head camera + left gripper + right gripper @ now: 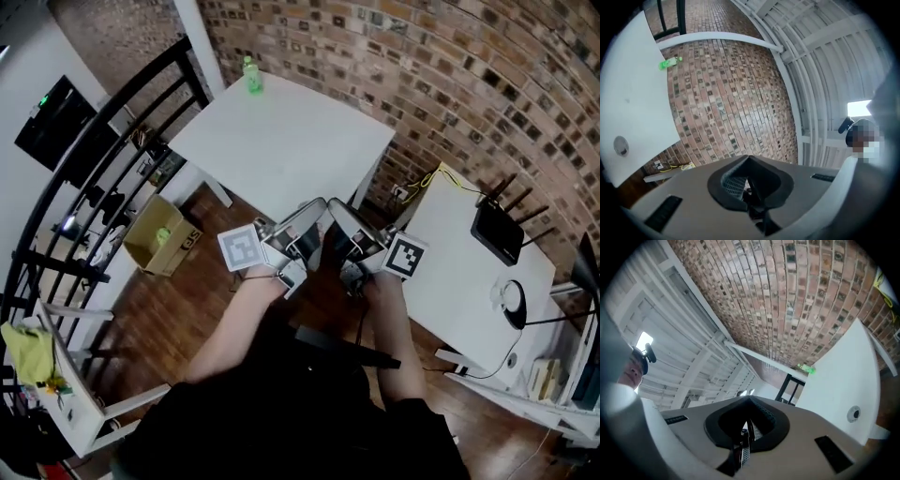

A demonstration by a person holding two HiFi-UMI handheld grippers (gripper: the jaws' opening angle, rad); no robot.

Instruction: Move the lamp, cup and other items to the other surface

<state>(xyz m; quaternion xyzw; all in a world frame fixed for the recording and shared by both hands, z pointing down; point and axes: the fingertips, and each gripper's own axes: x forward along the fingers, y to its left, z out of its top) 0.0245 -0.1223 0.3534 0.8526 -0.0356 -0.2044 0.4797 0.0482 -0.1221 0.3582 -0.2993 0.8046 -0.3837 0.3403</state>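
Here, both tools are carried side by side over the floor gap between two white worktops. The left tool [314, 208] and the right tool [339, 211] each have their jaws closed together, tips meeting, with nothing gripped. Both point upward toward the brick wall [450, 84] rather than at any object.

The lamp [513, 305] sits on the right-hand worktop [441, 281], near its outer edge, close to a black router [497, 232] with raised antennas. A thin dark arm runs from the lamp's round pale part toward the picture's edge, and a cord trails off the worktop below it. No cup can be made out. The other worktop [291, 150], ahead and to the left, carries a green bottle [251, 77] at its far corner.

Handling, as a judgement: the lamp is probably light but awkward. Its parts look rigid, it seems top-heavy on a slender arm, and its cord may snag or drag. The stem close to the base looks the safest hold, since the smooth round part offers narrow jaws little purchase. The jaws must open first, and the lamp should be carried upright with slack in the cord.
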